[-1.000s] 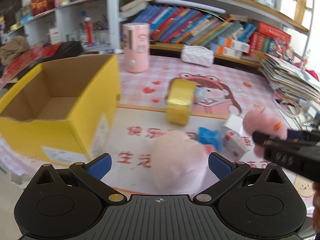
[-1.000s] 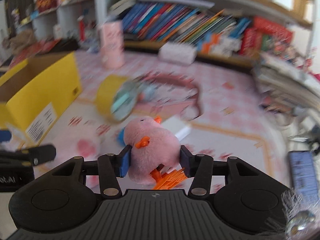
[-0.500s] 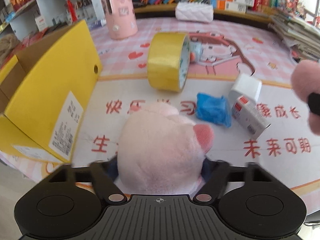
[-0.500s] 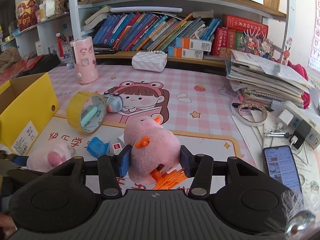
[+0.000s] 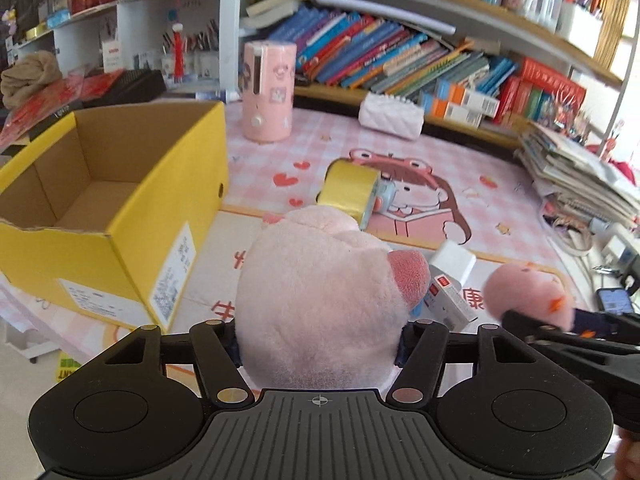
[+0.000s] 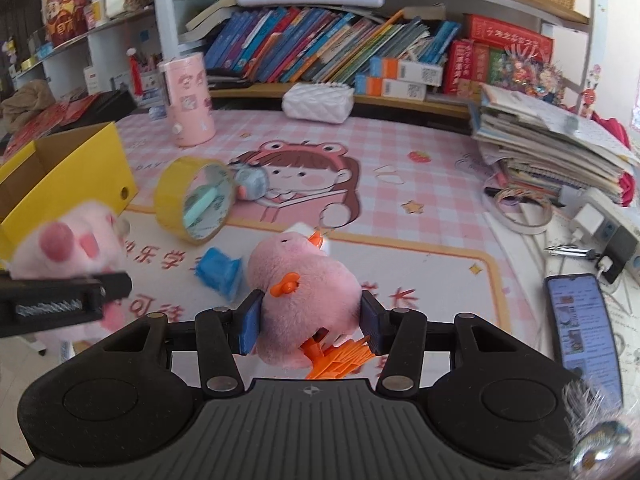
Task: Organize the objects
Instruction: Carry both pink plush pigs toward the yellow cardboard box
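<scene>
Pink plush is filling both claws: the left gripper [image 5: 320, 344] is clenching the pale pig plush [image 5: 320, 300] above the near edge of the mat, and the right gripper [image 6: 310, 330] is squeezing the pink duck plush [image 6: 304, 292], orange feet poking out below. The yellow cardboard box [image 5: 120, 208] is sitting open to the left, just beside the pig, so I would judge the good way is carrying the pig leftward over the box's near wall, clearing the rim before letting go, while the duck is waiting well right. Half a second ago the pig was resting low on the mat; now it is riding higher, with the tape roll [image 5: 350, 192] and white carton [image 5: 450, 304] lying beyond it.
</scene>
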The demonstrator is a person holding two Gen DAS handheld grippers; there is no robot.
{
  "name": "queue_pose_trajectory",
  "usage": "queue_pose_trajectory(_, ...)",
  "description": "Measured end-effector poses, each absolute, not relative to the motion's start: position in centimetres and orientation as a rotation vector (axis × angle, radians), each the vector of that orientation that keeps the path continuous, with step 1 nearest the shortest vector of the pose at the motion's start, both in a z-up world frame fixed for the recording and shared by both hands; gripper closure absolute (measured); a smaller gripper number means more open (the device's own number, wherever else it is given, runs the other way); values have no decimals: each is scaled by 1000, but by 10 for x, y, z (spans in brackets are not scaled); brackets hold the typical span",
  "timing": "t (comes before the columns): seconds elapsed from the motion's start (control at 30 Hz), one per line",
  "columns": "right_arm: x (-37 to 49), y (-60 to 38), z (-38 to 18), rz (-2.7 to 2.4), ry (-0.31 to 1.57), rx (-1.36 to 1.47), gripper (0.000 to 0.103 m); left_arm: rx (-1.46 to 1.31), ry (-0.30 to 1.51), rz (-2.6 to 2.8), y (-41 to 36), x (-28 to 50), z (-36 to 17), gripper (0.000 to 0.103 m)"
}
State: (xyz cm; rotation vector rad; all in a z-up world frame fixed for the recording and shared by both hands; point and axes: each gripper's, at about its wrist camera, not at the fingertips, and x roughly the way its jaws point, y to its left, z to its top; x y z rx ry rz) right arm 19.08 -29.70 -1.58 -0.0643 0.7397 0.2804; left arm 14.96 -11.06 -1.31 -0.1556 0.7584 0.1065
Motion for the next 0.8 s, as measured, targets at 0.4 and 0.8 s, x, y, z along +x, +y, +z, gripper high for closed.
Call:
queue_pose_trajectory(0.4,159,-243,-7,278,747,-68,56,-176,698,84,-53,108,1,41)
queue_pose_trajectory(0.8,93,-154,-4,294,771,-93,56,-204,720,81,36,57,0,41)
